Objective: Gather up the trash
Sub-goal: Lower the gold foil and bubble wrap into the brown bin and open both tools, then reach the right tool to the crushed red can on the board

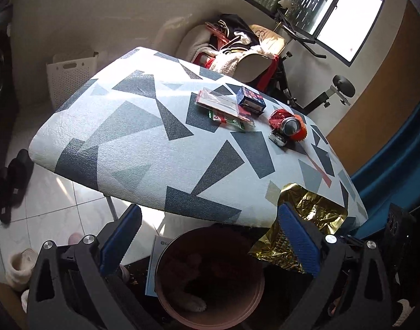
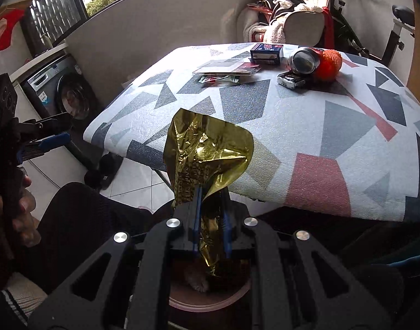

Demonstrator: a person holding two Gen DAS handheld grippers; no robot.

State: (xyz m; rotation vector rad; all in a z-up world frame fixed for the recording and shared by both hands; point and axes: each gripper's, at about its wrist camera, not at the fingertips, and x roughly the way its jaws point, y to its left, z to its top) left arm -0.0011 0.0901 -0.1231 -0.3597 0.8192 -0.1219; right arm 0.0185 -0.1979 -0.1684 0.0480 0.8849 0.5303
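Note:
My right gripper (image 2: 210,203) is shut on a crumpled gold foil wrapper (image 2: 207,148) and holds it above a pink bin (image 2: 210,299). The wrapper also shows in the left wrist view (image 1: 306,220), at the table's near edge over the bin (image 1: 210,310). My left gripper (image 1: 210,236) is open and empty, above the bin. On the patterned table (image 1: 155,148) lie a blue box (image 1: 250,99), a clear plastic pack (image 1: 221,104), a green-red wrapper (image 1: 226,119), a can with orange netting (image 1: 291,128) and a small crushed pack (image 1: 277,137).
A chair piled with clothes (image 1: 237,46) and an exercise bike (image 1: 320,82) stand behind the table. A white laundry basket (image 1: 69,77) is at the far left. A washing machine (image 2: 64,93) is left of the table. Black slippers (image 1: 9,181) lie on the tiled floor.

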